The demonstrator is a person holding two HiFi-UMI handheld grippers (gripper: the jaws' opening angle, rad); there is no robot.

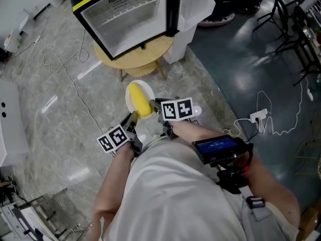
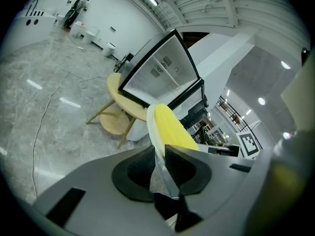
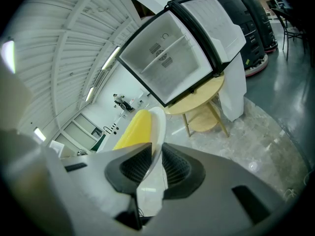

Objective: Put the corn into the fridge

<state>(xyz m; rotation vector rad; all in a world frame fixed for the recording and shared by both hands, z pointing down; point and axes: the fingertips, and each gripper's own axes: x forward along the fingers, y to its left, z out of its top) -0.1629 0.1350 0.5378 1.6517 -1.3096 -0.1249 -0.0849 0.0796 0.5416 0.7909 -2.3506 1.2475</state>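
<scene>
Clamping one white plate [image 1: 129,106] by its rim, the left gripper [image 1: 134,116] and right gripper [image 1: 153,103] each had jaws shut on it; one corn [image 1: 140,100] lay on it, near one open fridge [image 1: 125,14] on a round worktop [image 1: 148,58].

Corn [image 1: 140,100] lies on a plate [image 1: 131,92]; the left gripper [image 1: 132,117] pinches the plate's near-left rim and the right gripper [image 1: 154,103] its right rim. Beyond the plate, the fridge [image 1: 125,19] stands door-open on a table [image 1: 145,56]. A power strip [image 1: 258,116] lies on the floor, well right.
</scene>
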